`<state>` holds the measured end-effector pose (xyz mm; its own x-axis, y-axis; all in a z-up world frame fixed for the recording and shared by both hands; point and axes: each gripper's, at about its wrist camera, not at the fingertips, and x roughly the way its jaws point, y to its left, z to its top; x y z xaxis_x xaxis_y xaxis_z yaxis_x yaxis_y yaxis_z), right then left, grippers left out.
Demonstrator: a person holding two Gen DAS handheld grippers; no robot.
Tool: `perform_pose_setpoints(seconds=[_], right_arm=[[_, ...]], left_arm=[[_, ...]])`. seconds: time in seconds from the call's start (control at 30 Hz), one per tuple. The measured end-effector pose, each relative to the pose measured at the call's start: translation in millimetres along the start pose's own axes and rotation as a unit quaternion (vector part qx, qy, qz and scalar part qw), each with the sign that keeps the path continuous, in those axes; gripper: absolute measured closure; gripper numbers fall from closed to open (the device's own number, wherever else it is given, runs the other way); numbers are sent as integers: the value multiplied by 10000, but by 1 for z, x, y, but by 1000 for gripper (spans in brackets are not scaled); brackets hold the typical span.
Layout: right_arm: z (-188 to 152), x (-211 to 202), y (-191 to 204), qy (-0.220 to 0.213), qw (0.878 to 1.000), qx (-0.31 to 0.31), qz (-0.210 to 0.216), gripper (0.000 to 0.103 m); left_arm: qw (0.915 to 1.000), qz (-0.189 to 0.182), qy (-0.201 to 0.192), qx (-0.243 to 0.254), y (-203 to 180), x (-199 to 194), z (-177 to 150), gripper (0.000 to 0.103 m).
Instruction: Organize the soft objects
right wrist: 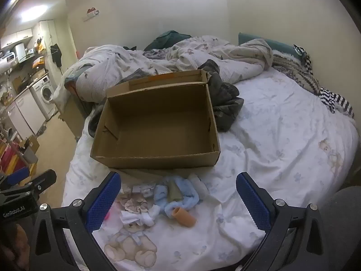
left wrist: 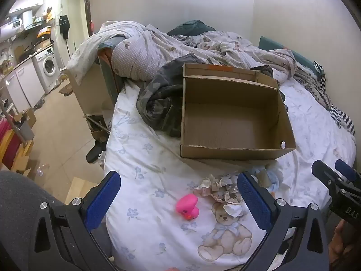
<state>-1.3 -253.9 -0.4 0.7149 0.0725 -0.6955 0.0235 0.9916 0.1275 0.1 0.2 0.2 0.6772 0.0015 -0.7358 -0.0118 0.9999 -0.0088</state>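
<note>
My left gripper point(left wrist: 179, 201) has its blue-padded fingers point(left wrist: 101, 201) spread wide with nothing between them, hovering over the near edge of the bed point(left wrist: 146, 158). My right gripper point(right wrist: 178, 201) is spread just as wide and also grips nothing. On the right gripper's body, seen from my left wrist, white letters read "DAS" and the rest is cut off; on the left gripper's body, seen from my right wrist, I read "GenRobot.AI".

An open cardboard box point(right wrist: 155, 158) sits on the floral sheet, its inside bare, with a camouflage-patterned garment point(left wrist: 158, 103) bunched against its far side. The soft things lie in a loose heap on the sheet just in front of the box: a light blue fuzzy cloth point(right wrist: 180, 197), small beige frilled pieces point(right wrist: 135, 204), white socks point(right wrist: 137, 219) and an orange-tan tube-shaped piece point(right wrist: 183, 216). A pink rubber duck point(left wrist: 187, 206) sits apart to their left, near a teddy bear print point(left wrist: 227, 232) on the sheet. Small tags on the white pieces are too blurred to read.
</note>
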Motion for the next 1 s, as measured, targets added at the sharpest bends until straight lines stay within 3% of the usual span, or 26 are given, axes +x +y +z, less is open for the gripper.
perform_pose_setpoints(seconds=[1.0], right_arm=[[-1,2,2,14,10000,-62,-52,0]], left_arm=[[10000,-14,-42,-2,-2,-4,1,0]])
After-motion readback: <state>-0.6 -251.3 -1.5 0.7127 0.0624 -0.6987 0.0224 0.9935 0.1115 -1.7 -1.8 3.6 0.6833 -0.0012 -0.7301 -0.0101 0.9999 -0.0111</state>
